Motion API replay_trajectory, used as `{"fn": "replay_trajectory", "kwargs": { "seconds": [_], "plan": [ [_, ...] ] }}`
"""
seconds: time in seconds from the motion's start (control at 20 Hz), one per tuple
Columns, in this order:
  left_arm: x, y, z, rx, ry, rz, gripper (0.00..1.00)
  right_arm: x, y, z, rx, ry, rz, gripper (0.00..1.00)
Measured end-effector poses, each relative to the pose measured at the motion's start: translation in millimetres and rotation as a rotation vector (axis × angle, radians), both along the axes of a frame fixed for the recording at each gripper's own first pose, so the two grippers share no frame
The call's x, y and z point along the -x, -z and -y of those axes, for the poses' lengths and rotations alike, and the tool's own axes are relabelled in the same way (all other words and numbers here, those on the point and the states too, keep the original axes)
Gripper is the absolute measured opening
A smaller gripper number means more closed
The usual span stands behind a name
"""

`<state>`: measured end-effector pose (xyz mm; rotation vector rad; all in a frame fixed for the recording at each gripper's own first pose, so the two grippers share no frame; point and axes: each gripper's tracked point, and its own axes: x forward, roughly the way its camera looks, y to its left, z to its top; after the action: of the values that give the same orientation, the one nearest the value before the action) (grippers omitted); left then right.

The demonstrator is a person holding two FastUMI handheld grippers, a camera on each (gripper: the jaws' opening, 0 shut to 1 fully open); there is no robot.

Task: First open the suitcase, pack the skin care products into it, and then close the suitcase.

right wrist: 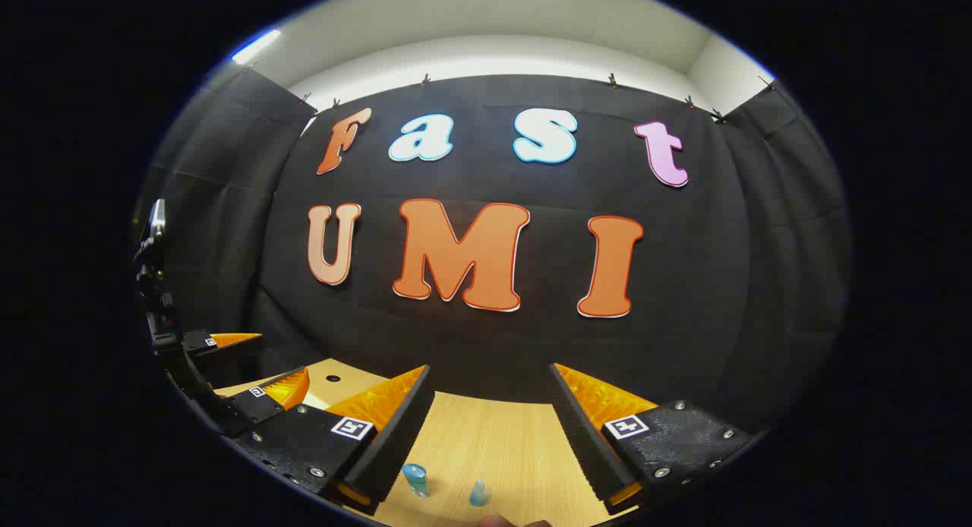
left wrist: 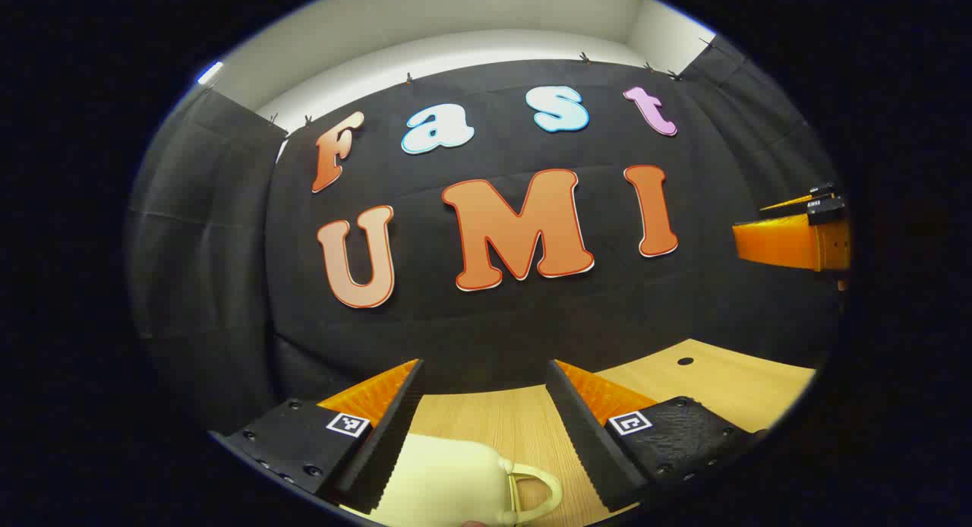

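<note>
A small cream suitcase [left wrist: 448,481] lies shut on the wooden table [left wrist: 706,383], its looped handle [left wrist: 538,493] pointing right. My left gripper [left wrist: 484,367] hovers open above it, one finger on each side, touching nothing. In the right gripper view, two little blue skin care bottles [right wrist: 414,479] [right wrist: 478,494] stand on the table just below my right gripper [right wrist: 492,371], which is open and holds nothing. The left gripper [right wrist: 262,362] also shows at the far left of that view, its jaws apart. The right gripper's fingers [left wrist: 790,242] show at the right edge of the left gripper view.
The black cloth wall [right wrist: 493,345] closes the table's far side close ahead and wraps round both sides. A small round hole [left wrist: 685,361] sits in the tabletop near the back edge. Bare wood lies between the two grippers.
</note>
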<state>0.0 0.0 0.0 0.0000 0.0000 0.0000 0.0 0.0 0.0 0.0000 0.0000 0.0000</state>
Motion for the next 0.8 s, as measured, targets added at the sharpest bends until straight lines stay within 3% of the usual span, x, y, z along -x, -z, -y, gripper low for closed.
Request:
{"fn": "replay_trajectory", "kwargs": {
  "seconds": [0.3,0.6,0.8],
  "plan": [
    [3,-19,14,0.018,-0.017,0.005,1.0,-10,18,-2,-0.001,-0.049,-0.016,0.95],
    [-3,-22,21,0.063,-0.009,-0.012,0.98,-8,27,-3,0.021,-0.051,-0.032,0.92],
    [-4,-18,28,0.076,0.0,-0.022,0.98,-7,32,-6,0.028,-0.058,-0.046,0.95]
  ]
}}
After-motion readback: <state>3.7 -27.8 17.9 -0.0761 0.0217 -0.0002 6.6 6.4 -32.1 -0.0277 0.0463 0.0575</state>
